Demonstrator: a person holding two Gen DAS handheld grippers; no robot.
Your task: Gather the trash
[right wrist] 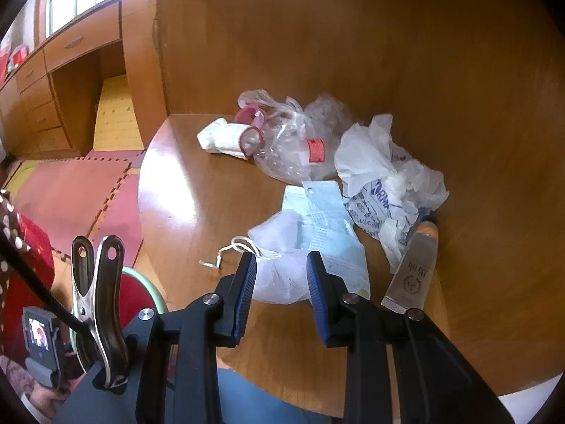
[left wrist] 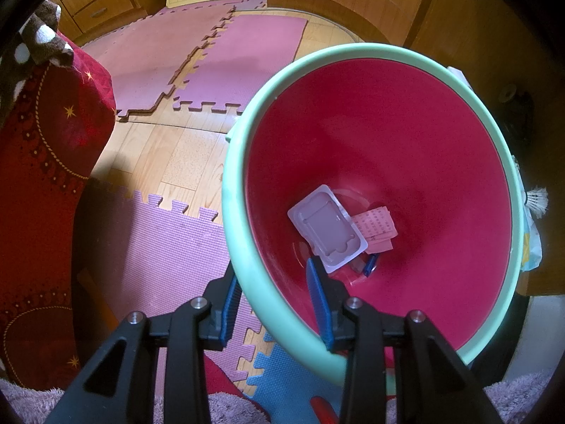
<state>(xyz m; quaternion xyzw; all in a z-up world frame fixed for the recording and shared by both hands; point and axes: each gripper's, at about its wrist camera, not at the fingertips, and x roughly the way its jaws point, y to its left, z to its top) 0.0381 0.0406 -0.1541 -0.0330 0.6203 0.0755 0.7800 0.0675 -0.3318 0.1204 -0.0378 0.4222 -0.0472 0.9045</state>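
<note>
My left gripper (left wrist: pixel 277 279) is shut on the green rim (left wrist: pixel 247 275) of a red bin and holds it tilted. Inside the bin lie a white plastic tray (left wrist: pixel 326 229), pink paper slips (left wrist: pixel 378 228) and a small blue item (left wrist: pixel 370 265). My right gripper (right wrist: pixel 280 272) stands open over the wooden table (right wrist: pixel 183 190), its fingers on either side of a white mesh pouch (right wrist: pixel 280 275) with a drawstring. Beyond it lie a pale blue packet (right wrist: pixel 328 226), a white printed plastic bag (right wrist: pixel 385 176), a clear plastic bag (right wrist: pixel 300 145), a rolled white cloth (right wrist: pixel 226 139) and a squeeze tube (right wrist: pixel 415 268).
Pink foam floor mats (left wrist: pixel 219 67) and blue ones (left wrist: pixel 289 378) cover wood flooring. A red cushion (left wrist: pixel 46 162) stands at the left. Wooden cabinets (right wrist: pixel 70 81) line the room. The table's wooden back wall (right wrist: pixel 353 35) rises right behind the trash. A shuttlecock (left wrist: pixel 536 201) sits beside the bin.
</note>
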